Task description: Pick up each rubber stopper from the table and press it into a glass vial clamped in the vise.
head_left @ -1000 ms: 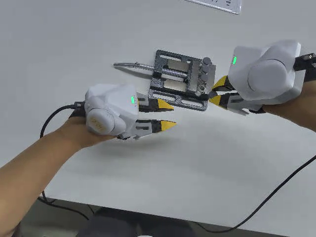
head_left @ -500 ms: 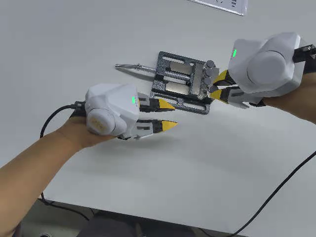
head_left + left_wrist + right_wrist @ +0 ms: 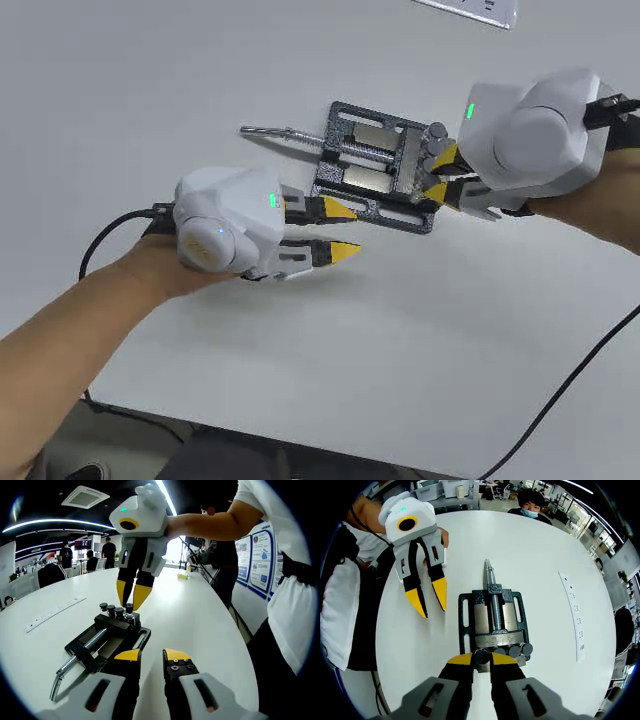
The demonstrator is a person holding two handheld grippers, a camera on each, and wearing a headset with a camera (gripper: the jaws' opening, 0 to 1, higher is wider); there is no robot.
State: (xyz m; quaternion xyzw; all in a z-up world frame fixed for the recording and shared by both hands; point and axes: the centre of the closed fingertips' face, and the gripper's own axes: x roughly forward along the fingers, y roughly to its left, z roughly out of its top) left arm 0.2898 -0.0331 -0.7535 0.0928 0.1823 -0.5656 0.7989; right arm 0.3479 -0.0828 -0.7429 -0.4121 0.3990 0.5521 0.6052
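A dark metal vise (image 3: 372, 165) lies flat on the white table, its screw handle (image 3: 275, 132) pointing left. A row of several vials capped with grey stoppers (image 3: 514, 651) stands clamped in its jaws. My right gripper (image 3: 441, 174) is at the near end of that row, shut on a grey rubber stopper (image 3: 481, 656) that sits on top of the end vial. From the left gripper view, the right gripper (image 3: 130, 604) comes down onto that row. My left gripper (image 3: 352, 230) hovers open and holds nothing, left of the vise (image 3: 102, 642).
A white ruler strip (image 3: 572, 611) lies on the table beyond the vise. Cables (image 3: 575, 375) trail off the table's front edge. People sit and stand around the far side of the table (image 3: 530, 500). Bare table (image 3: 400, 330) lies in front of both grippers.
My right gripper has moved left from just beside the vise onto the end vial in the row. The left gripper has stayed where it was, still open.
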